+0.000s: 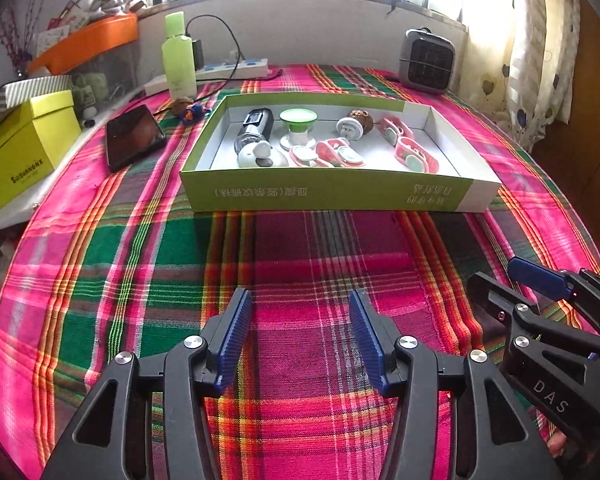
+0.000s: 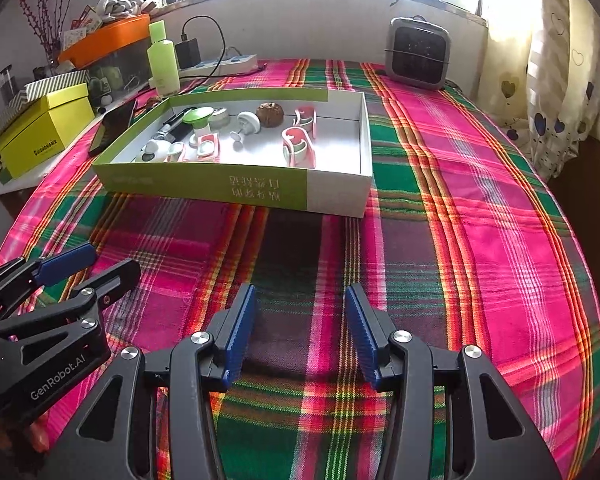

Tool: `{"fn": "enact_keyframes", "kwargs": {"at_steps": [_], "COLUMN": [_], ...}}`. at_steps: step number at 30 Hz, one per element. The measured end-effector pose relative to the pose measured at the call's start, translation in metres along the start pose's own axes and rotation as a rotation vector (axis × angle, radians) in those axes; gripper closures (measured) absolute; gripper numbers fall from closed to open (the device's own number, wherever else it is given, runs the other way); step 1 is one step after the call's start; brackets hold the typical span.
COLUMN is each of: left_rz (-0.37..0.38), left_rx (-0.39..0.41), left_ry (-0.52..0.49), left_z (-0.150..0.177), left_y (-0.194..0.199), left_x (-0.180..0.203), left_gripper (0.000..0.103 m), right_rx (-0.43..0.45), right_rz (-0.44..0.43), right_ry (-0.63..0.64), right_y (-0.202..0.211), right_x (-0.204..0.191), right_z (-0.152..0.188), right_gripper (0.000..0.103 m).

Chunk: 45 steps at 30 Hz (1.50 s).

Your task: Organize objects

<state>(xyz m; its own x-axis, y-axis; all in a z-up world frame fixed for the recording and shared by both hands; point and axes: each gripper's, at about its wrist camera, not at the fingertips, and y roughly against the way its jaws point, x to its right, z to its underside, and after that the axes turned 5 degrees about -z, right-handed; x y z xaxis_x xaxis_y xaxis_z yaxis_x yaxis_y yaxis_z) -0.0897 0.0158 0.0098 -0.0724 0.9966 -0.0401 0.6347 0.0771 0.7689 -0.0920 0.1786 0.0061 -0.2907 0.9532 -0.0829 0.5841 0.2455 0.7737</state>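
Observation:
A shallow green-and-white cardboard box (image 1: 332,196) (image 2: 236,188) lies on the plaid cloth. It holds several small items: pink-and-mint clips (image 1: 414,154) (image 2: 298,148), a green-topped cup (image 1: 298,118) (image 2: 198,116), a dark cylinder (image 1: 254,126), a white round gadget (image 1: 260,154) (image 2: 154,150), a white plug (image 1: 350,128) (image 2: 248,122) and a brown ball (image 1: 362,118) (image 2: 271,113). My left gripper (image 1: 300,302) is open and empty, well short of the box. My right gripper (image 2: 300,296) is open and empty, beside the left one.
A black phone (image 1: 134,136) and a brown-and-blue trinket (image 1: 190,110) lie left of the box. A green bottle (image 1: 179,56), a power strip (image 1: 232,68), yellow box (image 1: 24,152) and orange box (image 1: 88,42) stand at the back left. A small heater (image 1: 426,62) (image 2: 416,52) stands back right.

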Motion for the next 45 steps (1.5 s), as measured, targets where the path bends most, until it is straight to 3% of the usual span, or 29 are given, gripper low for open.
{"fn": "enact_keyframes", "kwargs": {"at_steps": [2, 6, 45], "left_rz": [-0.003, -0.019, -0.037], "left_rx": [0.0, -0.003, 0.0], "left_ry": [0.012, -0.005, 0.007], "left_z": [0.0007, 0.0022, 0.0075], "left_y": [0.0008, 0.0008, 0.0036], "left_x": [-0.001, 0.0034, 0.0056], "left_gripper": [0.052, 0.048, 0.04], "right_rx": [-0.002, -0.005, -0.004], "right_rz": [0.018, 0.037, 0.038], "right_ry": [-0.002, -0.008, -0.013], "right_y": [0.0009, 0.0015, 0.0017], "right_x": [-0.0006, 0.0003, 0.0016], "right_z": [0.0014, 0.0035, 0.004], "right_gripper": [0.055, 0.043, 0.041]}}
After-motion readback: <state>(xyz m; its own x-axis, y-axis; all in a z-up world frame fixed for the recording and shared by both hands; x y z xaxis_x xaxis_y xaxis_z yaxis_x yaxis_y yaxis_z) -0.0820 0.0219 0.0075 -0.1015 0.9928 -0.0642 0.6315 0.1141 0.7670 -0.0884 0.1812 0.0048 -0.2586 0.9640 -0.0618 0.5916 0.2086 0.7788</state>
